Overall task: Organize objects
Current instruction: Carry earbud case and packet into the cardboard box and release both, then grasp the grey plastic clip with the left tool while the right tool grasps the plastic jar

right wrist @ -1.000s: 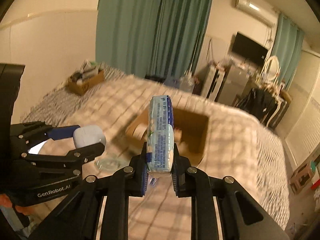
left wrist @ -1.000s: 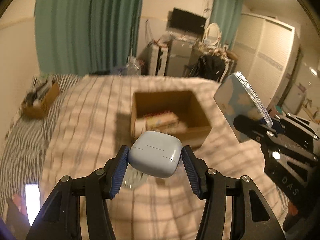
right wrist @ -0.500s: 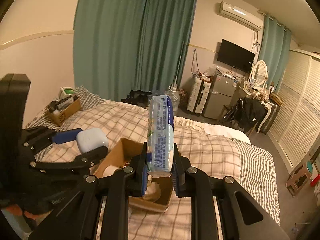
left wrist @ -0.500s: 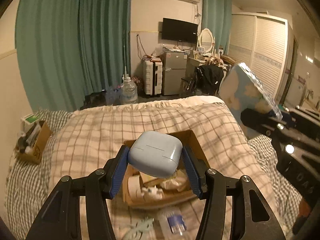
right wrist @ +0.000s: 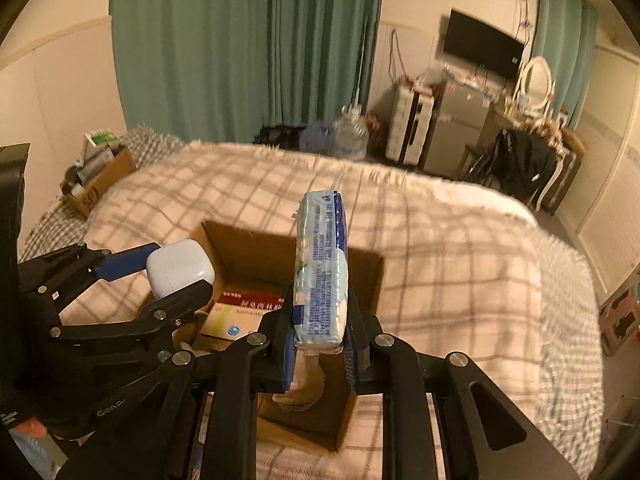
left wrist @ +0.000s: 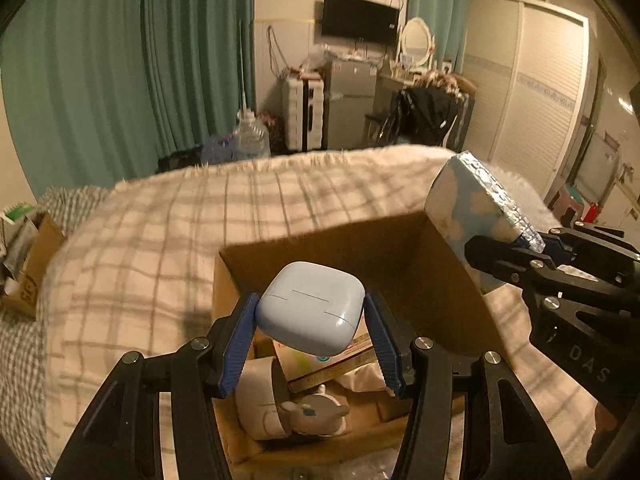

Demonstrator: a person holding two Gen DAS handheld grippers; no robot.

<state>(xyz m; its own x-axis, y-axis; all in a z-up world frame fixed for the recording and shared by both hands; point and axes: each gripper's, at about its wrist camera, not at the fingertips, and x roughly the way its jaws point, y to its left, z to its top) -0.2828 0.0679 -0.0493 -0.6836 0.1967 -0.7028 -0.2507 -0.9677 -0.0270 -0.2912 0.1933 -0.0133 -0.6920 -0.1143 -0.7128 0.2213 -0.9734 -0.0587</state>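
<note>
Left fingers point(left wrist: 310, 330) grip glossy rounded case point(left wrist: 310, 306); right fingers point(right wrist: 318, 344) grip crinkly flat pack point(right wrist: 320, 276). Cardboard box point(left wrist: 360, 248) on plaid bed point(left wrist: 160, 240) holds cartons, plush.

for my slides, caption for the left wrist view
Left gripper holds a blue case above an open box on a bed.

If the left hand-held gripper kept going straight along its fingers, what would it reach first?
Most likely the far inner wall of the open cardboard box. The left hand-held gripper, shut on the pale blue case, points over the box's contents toward that wall; depth is hard to judge in this fisheye view.
</note>
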